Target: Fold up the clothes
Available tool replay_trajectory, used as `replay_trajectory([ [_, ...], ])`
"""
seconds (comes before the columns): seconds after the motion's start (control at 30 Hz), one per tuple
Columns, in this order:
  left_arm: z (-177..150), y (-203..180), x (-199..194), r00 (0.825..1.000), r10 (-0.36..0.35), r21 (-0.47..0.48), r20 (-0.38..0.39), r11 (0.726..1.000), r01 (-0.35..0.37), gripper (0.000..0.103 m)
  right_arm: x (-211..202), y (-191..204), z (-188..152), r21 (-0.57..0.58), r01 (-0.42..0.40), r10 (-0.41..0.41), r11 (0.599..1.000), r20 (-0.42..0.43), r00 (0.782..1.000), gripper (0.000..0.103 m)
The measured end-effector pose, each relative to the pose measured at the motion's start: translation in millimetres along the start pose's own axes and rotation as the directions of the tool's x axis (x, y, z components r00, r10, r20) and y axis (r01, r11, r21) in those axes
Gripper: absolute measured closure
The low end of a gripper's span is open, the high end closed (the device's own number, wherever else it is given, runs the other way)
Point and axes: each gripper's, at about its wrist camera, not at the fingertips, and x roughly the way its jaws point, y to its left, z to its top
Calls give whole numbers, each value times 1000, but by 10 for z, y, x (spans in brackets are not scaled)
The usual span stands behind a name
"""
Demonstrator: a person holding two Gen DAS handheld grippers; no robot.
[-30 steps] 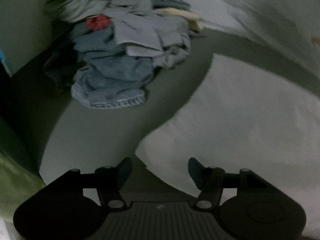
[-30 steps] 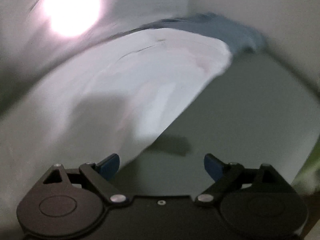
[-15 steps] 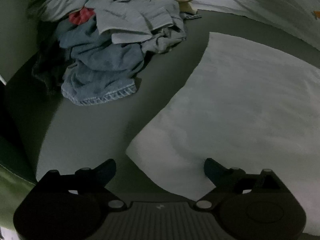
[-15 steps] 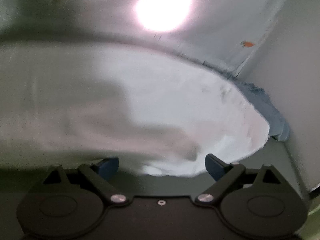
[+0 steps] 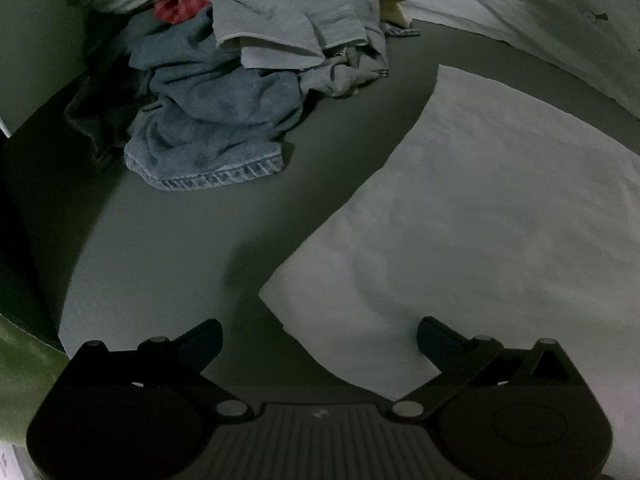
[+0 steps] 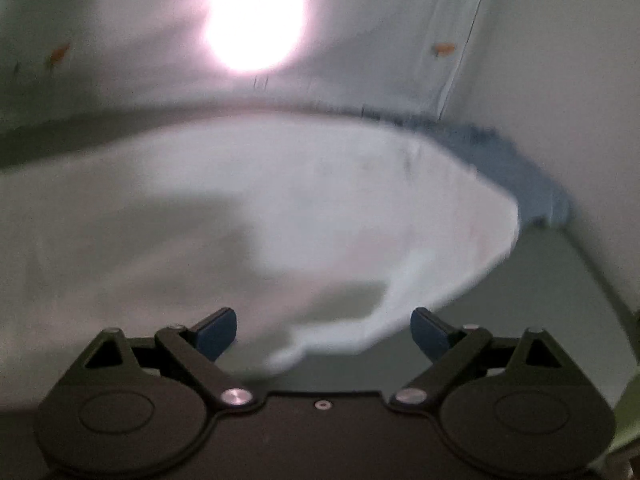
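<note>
A white cloth (image 5: 480, 208) lies flat on the grey table (image 5: 180, 248). Its near corner sits between the wide-spread fingers of my left gripper (image 5: 320, 340), whose jaws are still opening and do not press on it. In the right wrist view the same white cloth (image 6: 320, 200) spreads ahead, blurred, with a rumpled edge low between the fingers of my right gripper (image 6: 324, 332). That gripper is open and its blue pads do not touch the fabric.
A heap of unfolded clothes (image 5: 248, 64), blue, grey, red and cream, is piled at the table's far left. A blue garment (image 6: 512, 168) lies behind the white cloth by the wall. A bright lamp glare (image 6: 252, 12) shines on the white backdrop.
My left gripper's fingers have spread wider, with the cloth corner lying free between them. The right gripper swung across the cloth, so its view now faces the backdrop and the cloth's far edge.
</note>
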Motion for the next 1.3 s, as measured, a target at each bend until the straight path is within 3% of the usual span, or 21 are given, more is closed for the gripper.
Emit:
replay_trajectory([
  [0.13, 16, -58, -16, 1000, 28, 45, 9, 999, -28, 0, 38, 154, -191, -73, -35, 31, 997, -51, 998, 8],
  [0.37, 43, -100, -23, 999, 51, 106, 14, 993, -52, 0, 48, 599, -116, -286, -91, 88, 954, -23, 996, 8],
  [0.57, 14, -138, -35, 998, 63, 118, 30, 991, -67, 0, -44, 649, -195, -357, -200, 171, 913, -111, 979, 5],
  [0.67, -19, -208, -58, 994, 92, 157, 64, 982, -101, 0, -41, 686, -244, -323, -140, 126, 936, -63, 990, 0],
  [0.9, -30, -262, -73, 989, 112, 206, 95, 970, -130, 0, 63, 619, -54, -104, -19, 21, 994, 17, 1000, 2],
  [1.0, -40, -285, -76, 987, 120, 223, 109, 965, -142, 0, 0, 496, 138, -8, -27, 27, 1000, 95, 995, 2],
  [1.07, -72, -344, -81, 981, 139, 247, 132, 954, -168, 0, 28, 447, 282, 41, -67, 62, 997, 104, 993, 2],
  [1.2, -104, -425, -91, 973, 164, 294, 164, 933, -206, 0, 49, 460, 352, 20, -66, 64, 998, 91, 994, 2],
  [1.3, -98, -407, -91, 974, 161, 275, 159, 940, -201, 0, 30, 445, 164, 14, -60, 59, 998, 36, 998, 2],
])
